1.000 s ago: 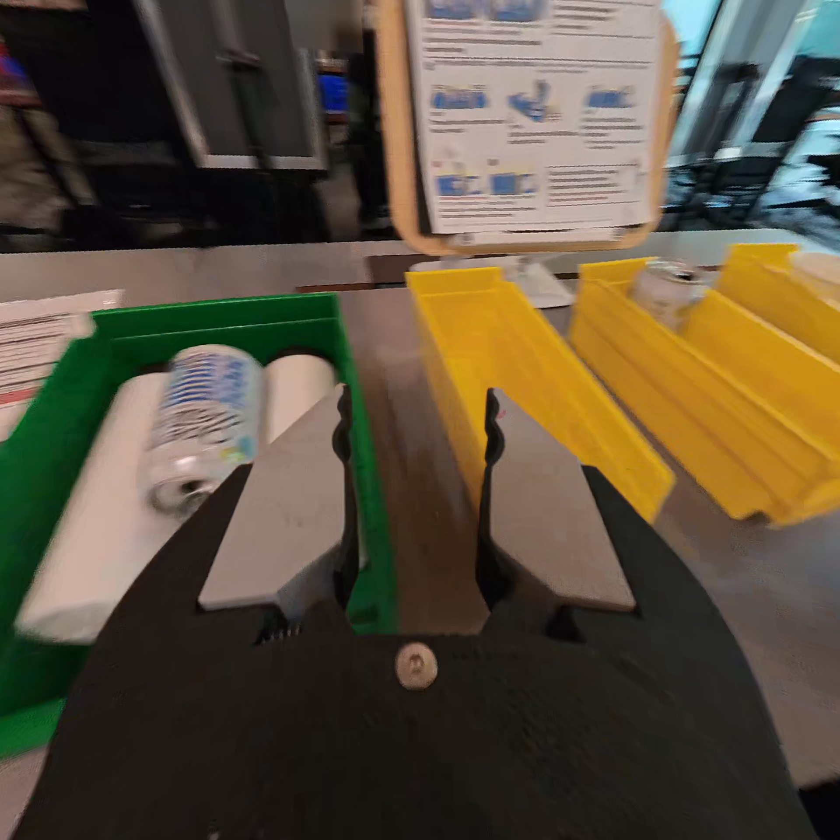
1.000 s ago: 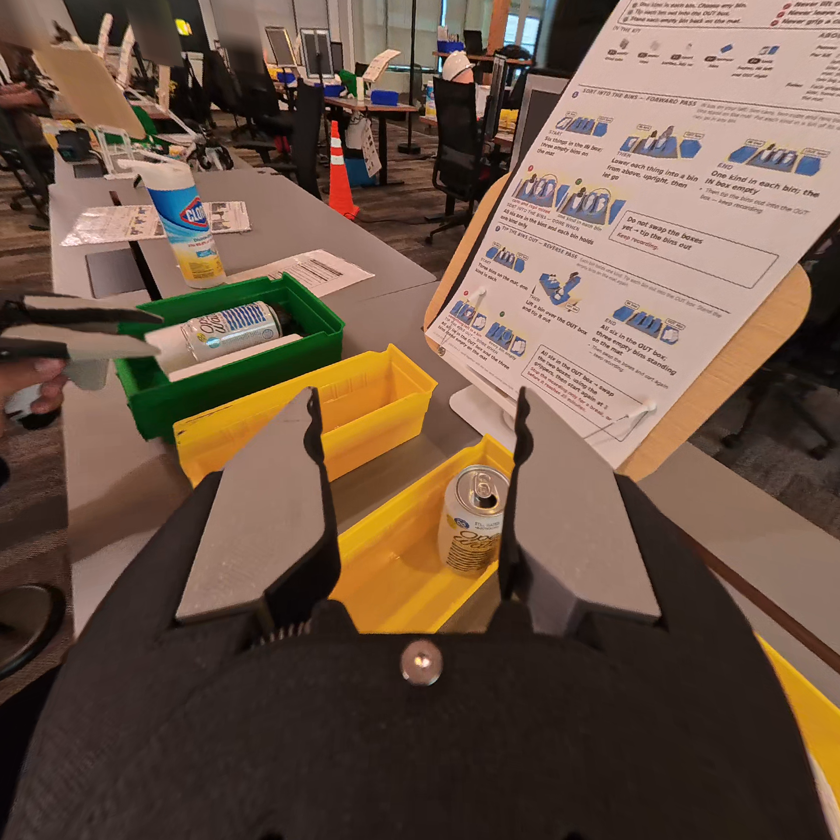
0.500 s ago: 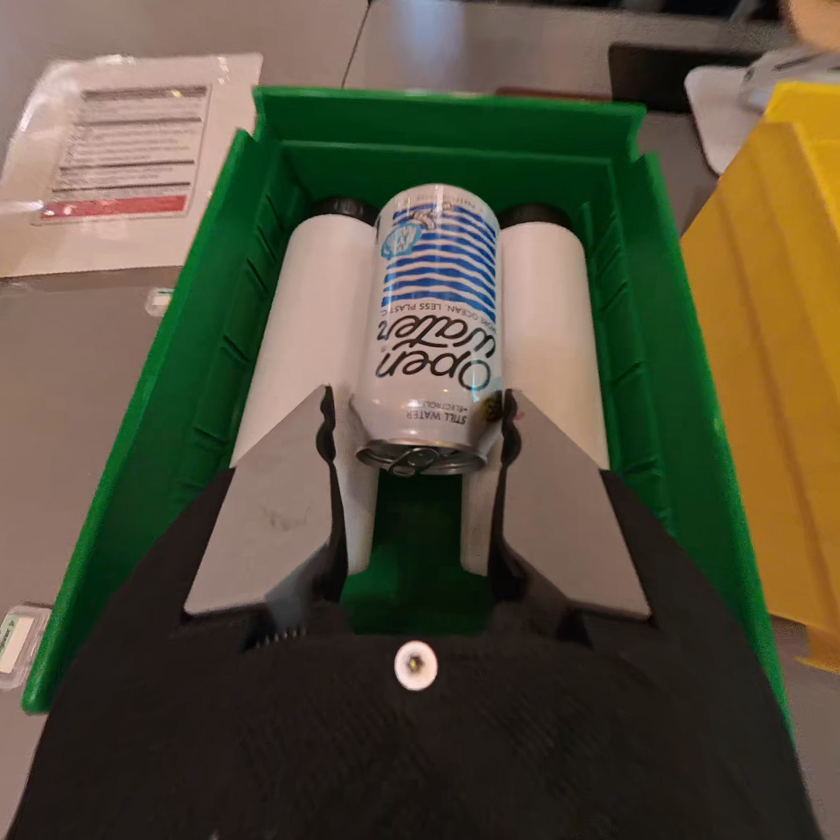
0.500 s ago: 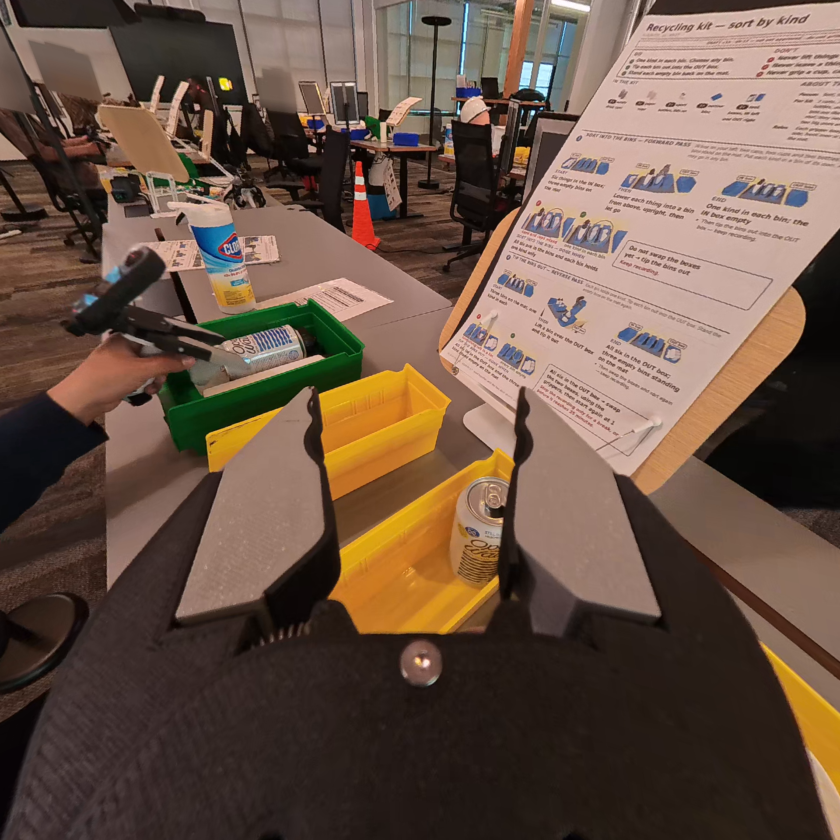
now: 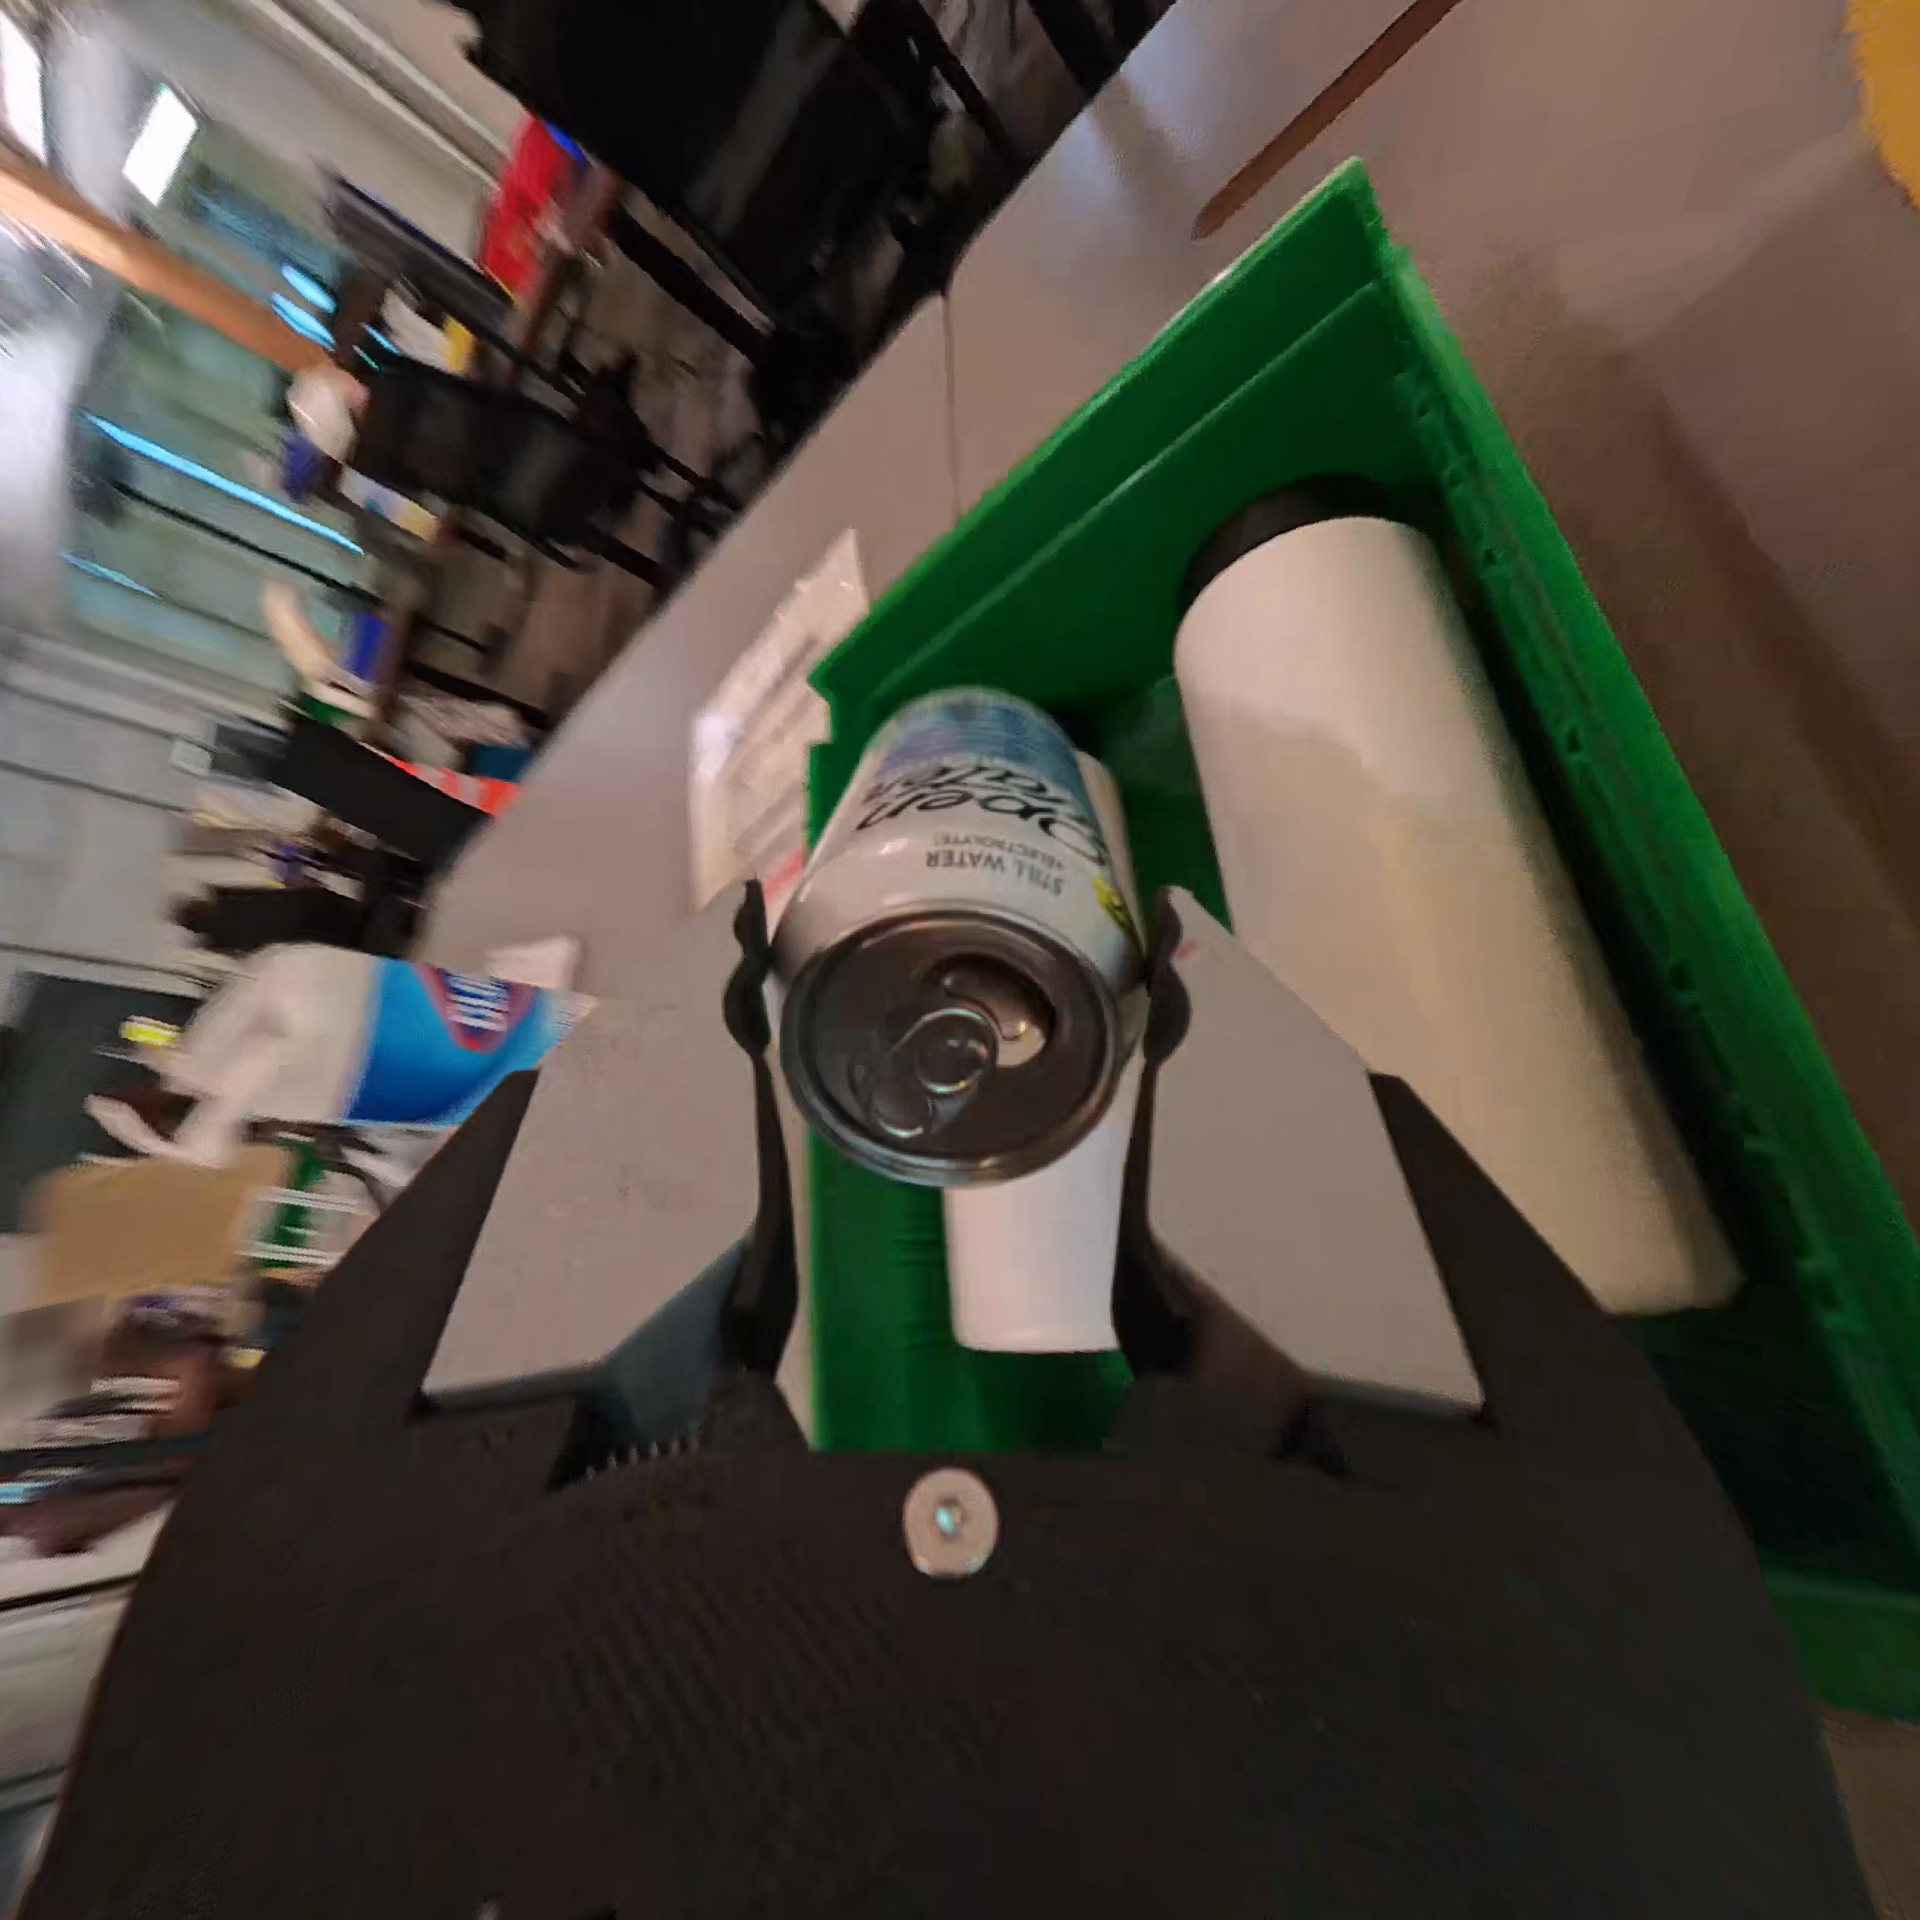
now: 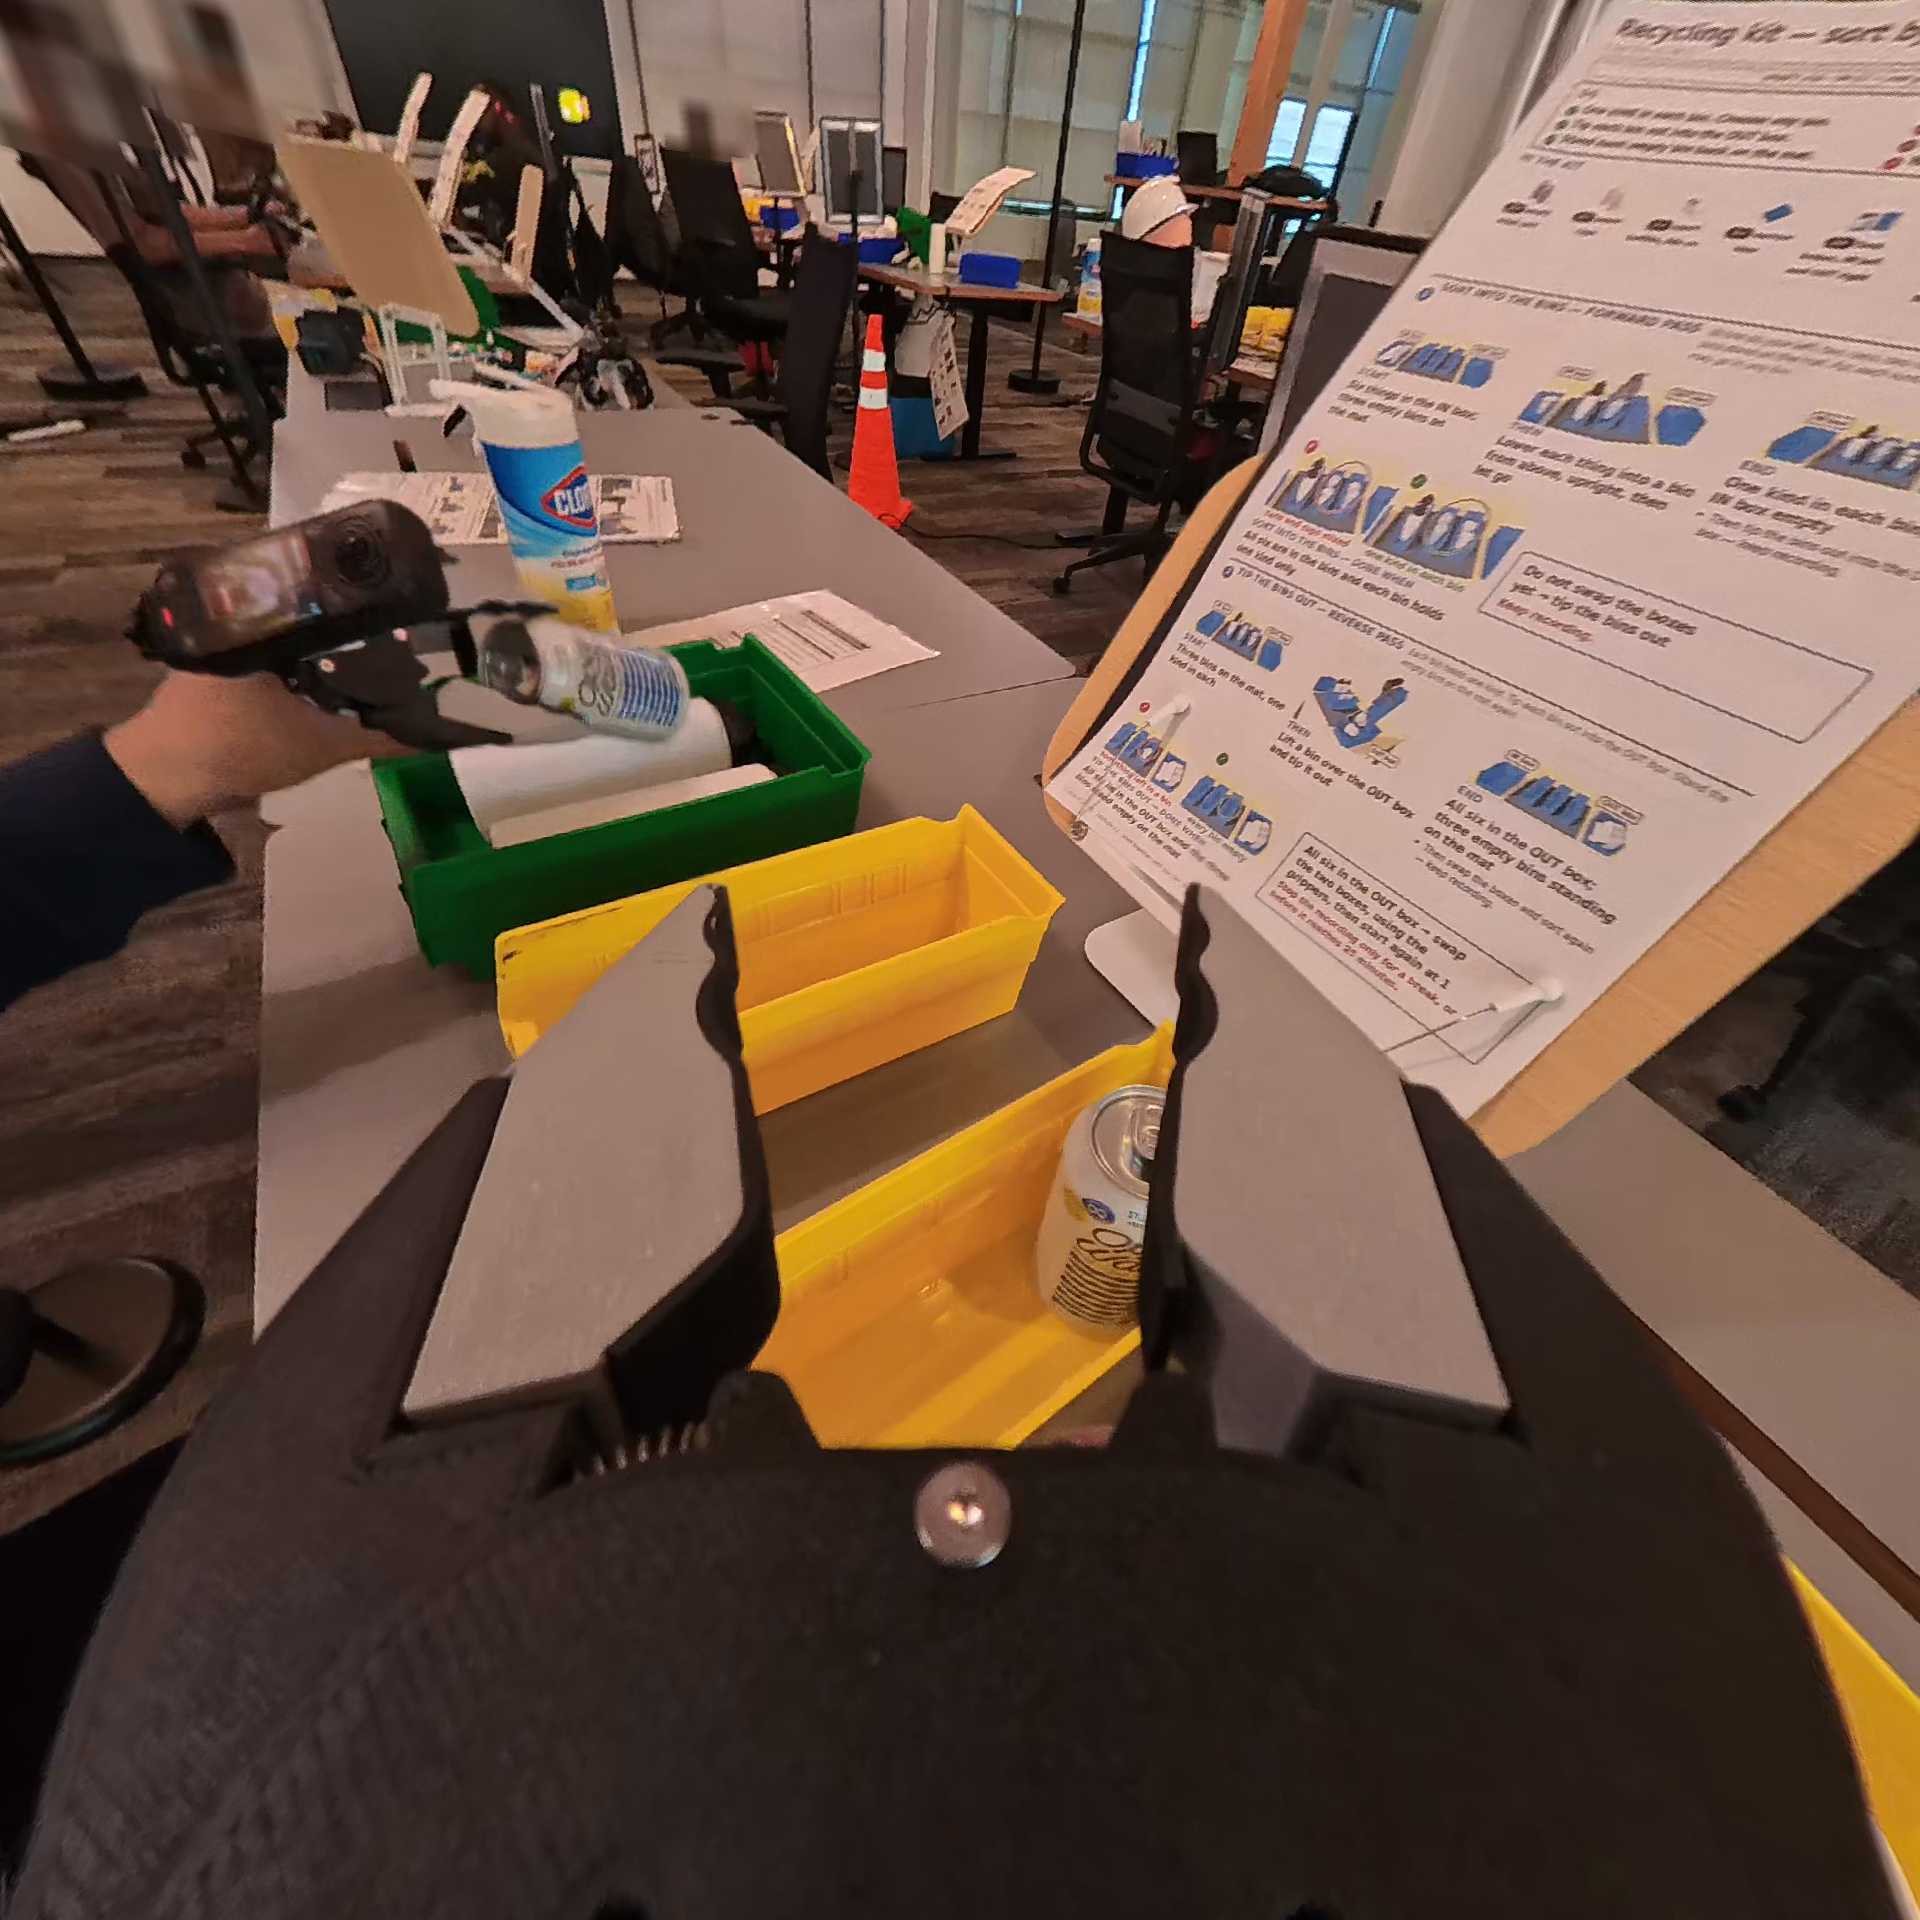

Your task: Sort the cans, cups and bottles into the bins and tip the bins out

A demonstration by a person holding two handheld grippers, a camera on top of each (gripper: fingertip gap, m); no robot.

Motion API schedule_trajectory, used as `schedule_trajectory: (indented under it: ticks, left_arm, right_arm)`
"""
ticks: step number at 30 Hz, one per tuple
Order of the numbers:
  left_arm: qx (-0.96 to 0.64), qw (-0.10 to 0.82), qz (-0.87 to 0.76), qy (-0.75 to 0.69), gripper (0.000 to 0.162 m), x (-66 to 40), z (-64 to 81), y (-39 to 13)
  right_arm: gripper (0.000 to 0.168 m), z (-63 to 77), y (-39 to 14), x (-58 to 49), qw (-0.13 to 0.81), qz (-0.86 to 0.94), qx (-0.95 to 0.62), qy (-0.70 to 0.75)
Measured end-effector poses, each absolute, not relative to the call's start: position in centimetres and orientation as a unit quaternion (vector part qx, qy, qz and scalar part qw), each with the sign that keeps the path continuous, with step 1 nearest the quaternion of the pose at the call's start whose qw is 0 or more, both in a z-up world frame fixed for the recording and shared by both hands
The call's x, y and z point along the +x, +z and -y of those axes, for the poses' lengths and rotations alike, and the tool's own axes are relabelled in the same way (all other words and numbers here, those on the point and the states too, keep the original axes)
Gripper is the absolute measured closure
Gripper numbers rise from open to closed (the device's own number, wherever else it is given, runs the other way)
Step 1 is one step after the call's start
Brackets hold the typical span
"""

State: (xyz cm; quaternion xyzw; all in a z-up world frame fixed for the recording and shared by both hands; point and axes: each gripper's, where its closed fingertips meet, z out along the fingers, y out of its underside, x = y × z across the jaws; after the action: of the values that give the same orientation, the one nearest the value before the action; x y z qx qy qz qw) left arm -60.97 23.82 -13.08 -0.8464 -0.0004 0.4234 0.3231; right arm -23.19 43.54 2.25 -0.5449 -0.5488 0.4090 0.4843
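Blue-striped can (image 5: 951, 1023) is clamped near its top between the left gripper (image 5: 951, 977) fingers, held above the green bin (image 5: 1621, 831) | right gripper (image 6: 951, 997) is spread, nothing held, over a yellow bin (image 6: 914, 1288) | second can (image 6: 1101, 1205) is seen upright beside its right finger.

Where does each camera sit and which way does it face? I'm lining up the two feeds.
Left wrist view: on the left gripper, looking along its fingers at the blue-and-white can over the green bin.
Right wrist view: on the open right gripper, facing yellow bins; the left hand shows.
Shared: can, green bin.
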Motion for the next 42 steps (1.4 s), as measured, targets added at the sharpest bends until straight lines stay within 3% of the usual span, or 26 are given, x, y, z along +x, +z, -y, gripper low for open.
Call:
schedule_trajectory:
  ticks: [6, 23, 33, 36, 42]
  left_arm:
    - [-0.739, 0.205, -0.226, 0.6, 0.093, -57.4, -25.3, -7.7]
    - [-0.842, 0.045, -0.339, 0.417, 0.095, -56.7, -24.0, -15.9]
    - [-0.856, 0.074, -0.352, 0.372, 0.098, -55.2, -28.5, -17.1]
    - [-0.87, 0.088, -0.335, 0.351, 0.105, -55.4, -28.5, -17.3]
    - [-0.884, 0.122, -0.308, 0.331, 0.102, -56.5, -28.3, -16.5]
  right_arm:
    - [0.083, -40.6, 0.4, -25.1, 0.441, 0.608, -0.512, 0.416]
    - [0.084, -40.0, -1.4, -26.3, 0.424, 0.633, -0.518, 0.388]
    - [0.083, -40.8, -1.5, -26.1, 0.422, 0.627, -0.526, 0.391]
    - [0.084, -41.1, -1.4, -26.1, 0.424, 0.624, -0.527, 0.392]
    - [0.084, -41.2, -1.2, -25.9, 0.427, 0.621, -0.527, 0.393]
